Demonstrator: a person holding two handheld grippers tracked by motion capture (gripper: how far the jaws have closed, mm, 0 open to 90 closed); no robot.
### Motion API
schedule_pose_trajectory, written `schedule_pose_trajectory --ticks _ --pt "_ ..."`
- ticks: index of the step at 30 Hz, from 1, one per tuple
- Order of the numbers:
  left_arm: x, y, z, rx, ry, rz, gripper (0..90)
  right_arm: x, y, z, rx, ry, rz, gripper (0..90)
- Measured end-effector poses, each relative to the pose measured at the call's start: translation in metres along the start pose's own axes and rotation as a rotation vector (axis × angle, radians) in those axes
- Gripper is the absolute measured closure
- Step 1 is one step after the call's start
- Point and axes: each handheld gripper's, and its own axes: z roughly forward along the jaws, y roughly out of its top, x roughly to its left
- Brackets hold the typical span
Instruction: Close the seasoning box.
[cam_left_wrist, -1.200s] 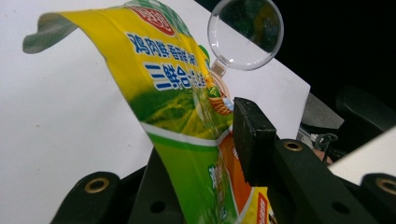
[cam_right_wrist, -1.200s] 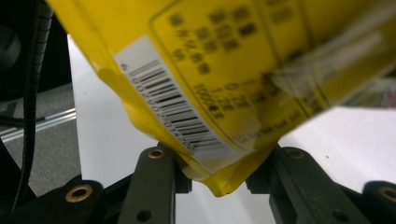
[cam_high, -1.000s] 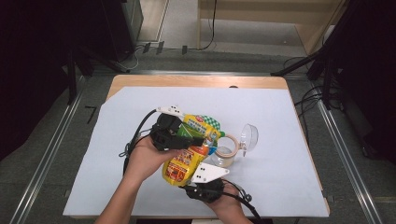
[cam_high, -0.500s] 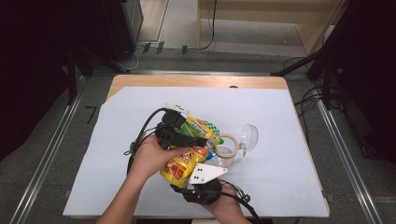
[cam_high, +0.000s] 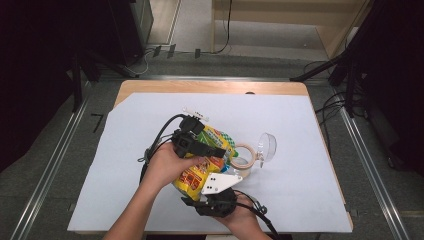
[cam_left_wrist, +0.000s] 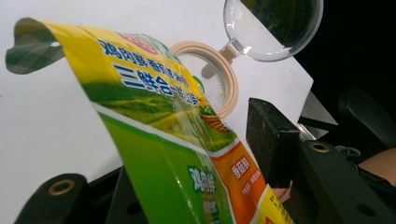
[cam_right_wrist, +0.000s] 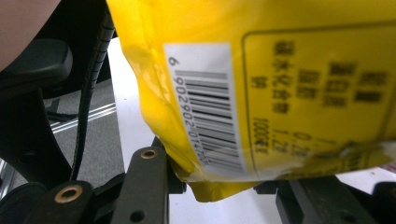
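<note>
one pouch (cam_high: 202, 162); two tools gripping

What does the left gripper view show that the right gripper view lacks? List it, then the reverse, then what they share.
Left gripper view alone: the bag's green and orange printed front, the beige-rimmed jar and its clear hinged lid. Right gripper view alone: the barcode on the bag's yellow back, and a black cable. Shared: the seasoning bag between black jaws, above the white table cover.
</note>
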Motion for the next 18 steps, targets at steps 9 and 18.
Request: schedule_pose_trajectory --ticks 9,18 --pt "-0.004 0.017 0.004 0.055 -0.004 0.031 65.1 -0.003 0.009 -0.004 0.000 0.016 0.002 63.4" --pt "-0.006 0.025 0.001 0.035 -0.002 0.064 73.8 -0.010 0.016 -0.002 0.022 0.008 -0.007 61.4"
